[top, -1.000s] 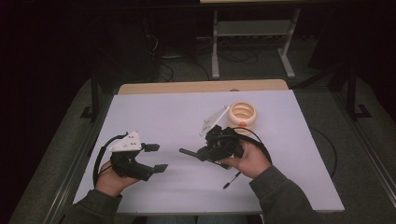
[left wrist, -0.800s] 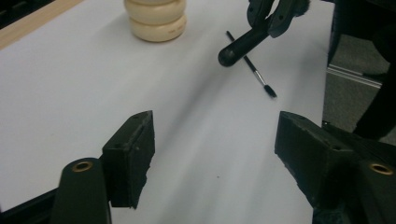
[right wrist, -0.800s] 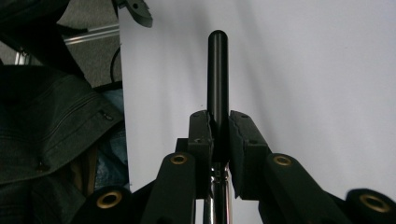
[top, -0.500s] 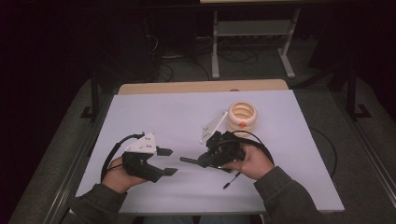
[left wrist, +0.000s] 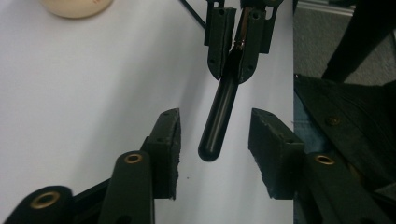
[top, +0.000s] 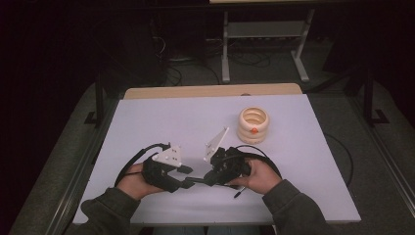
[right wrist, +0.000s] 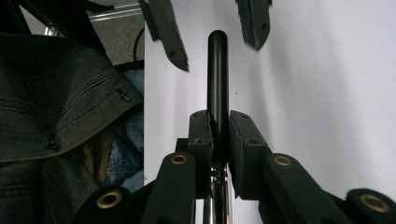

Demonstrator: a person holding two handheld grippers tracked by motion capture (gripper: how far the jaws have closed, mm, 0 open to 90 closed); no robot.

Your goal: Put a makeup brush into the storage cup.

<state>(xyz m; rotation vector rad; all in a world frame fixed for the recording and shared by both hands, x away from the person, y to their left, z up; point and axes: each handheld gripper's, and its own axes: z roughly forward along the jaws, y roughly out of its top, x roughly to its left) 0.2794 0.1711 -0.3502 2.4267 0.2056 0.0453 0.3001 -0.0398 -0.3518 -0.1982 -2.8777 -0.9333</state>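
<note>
My right gripper (top: 208,179) (right wrist: 218,128) is shut on a slim black rod (right wrist: 217,70) (left wrist: 220,112), which points left across the white table (top: 161,117) toward my left gripper (top: 187,176). A shiny metal section of the rod (right wrist: 217,200) shows behind the right jaws. The left gripper (left wrist: 212,123) faces it, and its jaws have just been closing. The rod's rounded tip lies between them with a gap on each side, so the pads (left wrist: 163,140) do not touch it.
A stack of cream rings (top: 253,125) with an orange dot stands at the table's back right, also seen as the cream rings (left wrist: 74,5) in the left gripper view. Cables loop behind both grippers. A dark sleeve (right wrist: 56,107) lies by the table's near edge.
My left gripper moved right toward the right gripper, and its jaws narrowed around the rod's tip. The right hand sank a little, still holding the rod.
</note>
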